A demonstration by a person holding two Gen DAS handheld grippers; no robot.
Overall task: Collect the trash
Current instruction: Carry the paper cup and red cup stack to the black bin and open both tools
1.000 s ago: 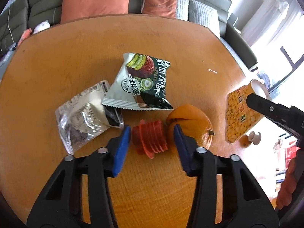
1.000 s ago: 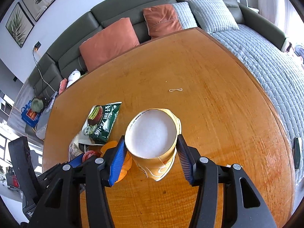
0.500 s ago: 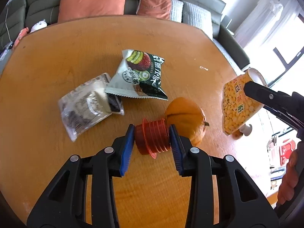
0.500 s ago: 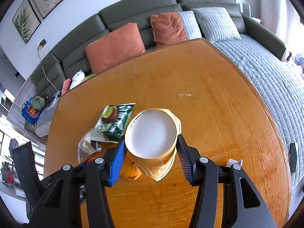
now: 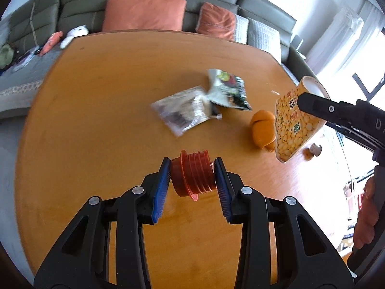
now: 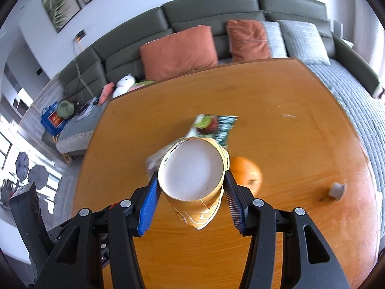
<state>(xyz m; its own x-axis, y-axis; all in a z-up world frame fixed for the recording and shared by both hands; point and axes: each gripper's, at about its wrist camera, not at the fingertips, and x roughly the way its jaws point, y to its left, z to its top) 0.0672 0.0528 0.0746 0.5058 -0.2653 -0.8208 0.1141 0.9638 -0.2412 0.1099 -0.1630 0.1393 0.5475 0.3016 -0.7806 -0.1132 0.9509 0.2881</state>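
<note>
Left claw (image 5: 192, 175), we see, clamps a ribbed red plastic cup (image 5: 192, 177); right claw (image 6: 191, 192) grips a yellow paper cup (image 6: 192, 183). Beyond them, crumpled wrappers (image 5: 185, 112) lie on the wooden surface (image 5: 108, 96).

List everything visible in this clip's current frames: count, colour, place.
Ribbed cup: one, red, clamped in left hand-held gripper.
Paper cup: one, yellow printed, clamped in right hand-held gripper.
Snack bag: one, green-white, mid-table.
Clear wrapper: one, silvery, touching the snack bag.
Orange: one, orange, on table behind paper cup.
Small spool: one, grey, table's right side.
Table: one, wooden.
Cushions: two, orange, on sofa.
Left hand-held gripper: black, blue pads.
Right hand-held gripper: same.
</note>
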